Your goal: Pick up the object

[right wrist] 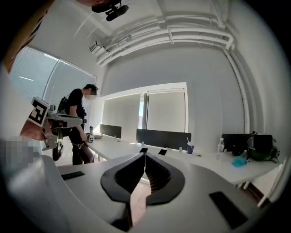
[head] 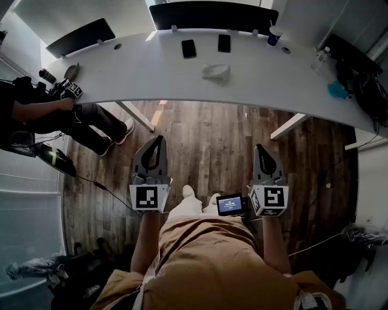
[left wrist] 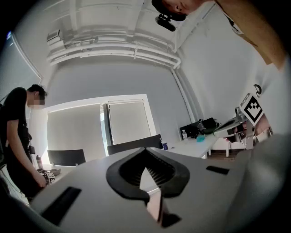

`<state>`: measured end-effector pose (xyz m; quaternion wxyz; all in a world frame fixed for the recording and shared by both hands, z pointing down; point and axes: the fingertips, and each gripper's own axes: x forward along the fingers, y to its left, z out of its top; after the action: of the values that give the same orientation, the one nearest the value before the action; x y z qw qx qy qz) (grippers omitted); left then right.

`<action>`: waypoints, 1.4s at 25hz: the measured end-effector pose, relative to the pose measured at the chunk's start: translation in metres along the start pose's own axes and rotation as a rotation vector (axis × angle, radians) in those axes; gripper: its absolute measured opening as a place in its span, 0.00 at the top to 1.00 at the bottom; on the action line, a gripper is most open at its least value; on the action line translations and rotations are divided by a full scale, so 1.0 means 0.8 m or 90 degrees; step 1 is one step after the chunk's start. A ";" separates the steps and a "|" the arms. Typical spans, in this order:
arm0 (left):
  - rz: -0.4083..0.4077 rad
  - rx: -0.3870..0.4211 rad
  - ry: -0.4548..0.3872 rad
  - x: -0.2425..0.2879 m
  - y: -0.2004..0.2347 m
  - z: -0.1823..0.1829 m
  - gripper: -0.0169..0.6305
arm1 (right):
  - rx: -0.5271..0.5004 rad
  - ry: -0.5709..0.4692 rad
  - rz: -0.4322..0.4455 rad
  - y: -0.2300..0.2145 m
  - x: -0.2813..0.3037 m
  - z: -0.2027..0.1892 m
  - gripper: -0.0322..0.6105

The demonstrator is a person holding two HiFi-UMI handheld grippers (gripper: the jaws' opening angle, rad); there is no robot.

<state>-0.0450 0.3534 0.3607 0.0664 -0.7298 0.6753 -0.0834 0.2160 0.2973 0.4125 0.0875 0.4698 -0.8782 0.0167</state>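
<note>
Before the reach: the left gripper point(head: 159, 139) and right gripper point(head: 261, 147) hang level over the wood floor point(head: 212, 136), jaws closed and empty. The pale object point(head: 216, 72) lies mid-table point(head: 139, 75), far ahead. The next move likely calls for stepping closer and opening the jaws.

Black phone point(head: 188, 48) on white desk point(head: 151, 79)

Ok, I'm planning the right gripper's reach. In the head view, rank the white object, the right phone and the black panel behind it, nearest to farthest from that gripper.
1. White object, in the middle of the table, nearest the right gripper.
2. Right phone, just beyond the white object.
3. Black panel, along the far edge.
</note>
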 end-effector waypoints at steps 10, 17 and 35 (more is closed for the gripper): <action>-0.028 0.008 0.007 0.054 0.026 -0.019 0.96 | 0.006 -0.002 -0.011 0.014 0.061 0.016 0.93; -0.053 0.021 -0.019 0.126 0.089 -0.012 0.96 | -0.031 -0.021 -0.040 0.021 0.137 0.047 0.93; -0.071 -0.015 -0.004 0.208 0.153 -0.051 0.96 | -0.036 0.000 -0.049 0.036 0.238 0.048 0.93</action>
<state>-0.1604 0.1782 0.3803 0.0553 -0.7673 0.6343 -0.0768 0.0832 0.1524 0.4088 0.1013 0.5004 -0.8598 -0.0116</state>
